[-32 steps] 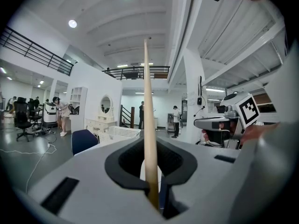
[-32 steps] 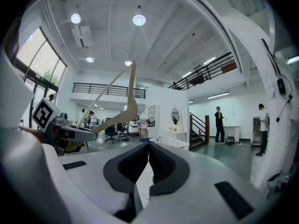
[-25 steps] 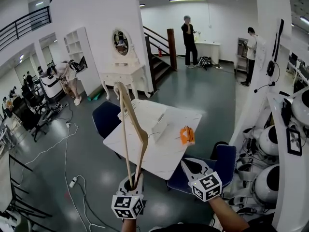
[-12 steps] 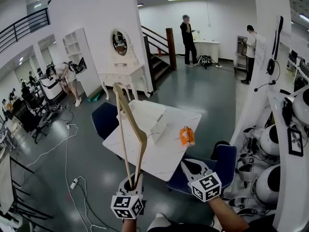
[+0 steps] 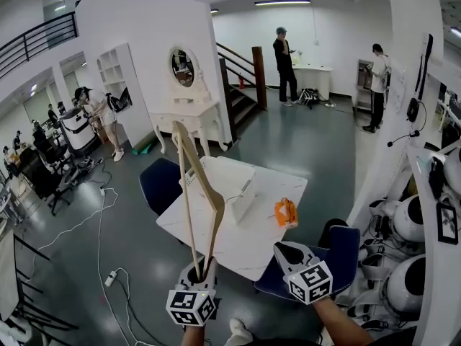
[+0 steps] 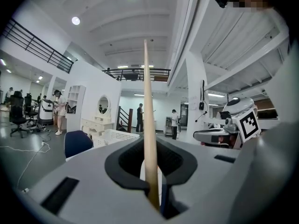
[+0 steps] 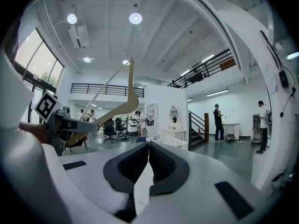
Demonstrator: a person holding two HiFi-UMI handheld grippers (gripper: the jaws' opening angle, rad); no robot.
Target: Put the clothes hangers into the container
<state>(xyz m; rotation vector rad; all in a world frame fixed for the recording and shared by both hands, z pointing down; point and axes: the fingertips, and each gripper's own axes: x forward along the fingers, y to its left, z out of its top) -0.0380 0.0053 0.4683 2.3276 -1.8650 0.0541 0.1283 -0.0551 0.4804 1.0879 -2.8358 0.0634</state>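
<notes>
Nearer the table (image 5: 248, 247) now, left fingers (image 6: 125, 164) clamp the wooden hanger (image 6: 148, 125) upright; right fingers (image 7: 134, 164) are closed, empty.

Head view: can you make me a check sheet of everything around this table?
Surface: white table, mostly bare.
Job's things: wooden hanger upright in the left claw; white basket on the table.
Clutter: small orange thing on the table.
Claws: left claw shut on the hanger; right claw shut, empty.
Cables: white cords and a power strip on the floor.
Surroundings: blue chairs, mirror dresser, stairs, people far off.
</notes>
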